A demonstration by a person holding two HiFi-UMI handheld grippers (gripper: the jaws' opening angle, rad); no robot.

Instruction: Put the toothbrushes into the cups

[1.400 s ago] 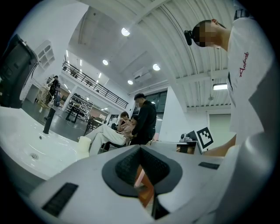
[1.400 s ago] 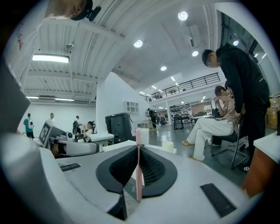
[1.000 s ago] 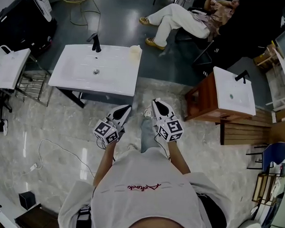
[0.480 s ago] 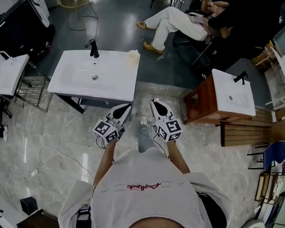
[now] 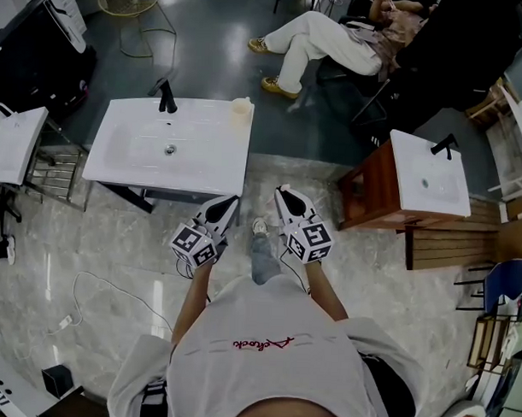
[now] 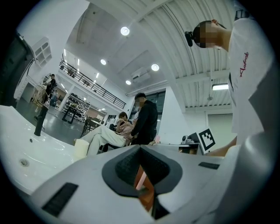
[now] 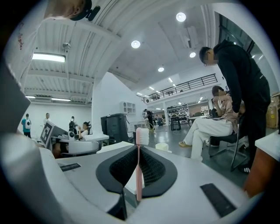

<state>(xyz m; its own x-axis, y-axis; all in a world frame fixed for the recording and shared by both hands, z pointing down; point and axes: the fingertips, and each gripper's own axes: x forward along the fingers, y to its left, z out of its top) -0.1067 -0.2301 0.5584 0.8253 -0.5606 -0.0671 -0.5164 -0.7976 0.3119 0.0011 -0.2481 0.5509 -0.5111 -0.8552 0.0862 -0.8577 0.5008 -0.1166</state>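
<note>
My right gripper [image 7: 140, 151] is shut on a pink toothbrush [image 7: 141, 136] that stands upright, its white bristle head poking above the pads. My left gripper [image 6: 140, 148] has its pads together; an orange and pink sliver [image 6: 142, 181], seemingly a handle, sits in the slit, and no head shows. In the head view both grippers, left [image 5: 231, 199] and right [image 5: 279, 190], point level at the near edge of a white sink basin [image 5: 198, 163]. A cream cup [image 5: 240, 110] stands on the basin's far right corner and also shows ahead as a cup [image 7: 162, 147] in the right gripper view.
A black tap [image 5: 167, 97] rises at the basin's back. A second basin [image 5: 429, 179] on a wooden cabinet [image 5: 369, 186] stands to the right. A seated person [image 5: 335, 35] and a standing one are beyond. A cable [image 5: 113, 284] lies on the marble floor at left.
The person has stepped toward the white basin, so it lies nearer in the head view. Both grippers came forward with the step, side by side, jaws unchanged.
</note>
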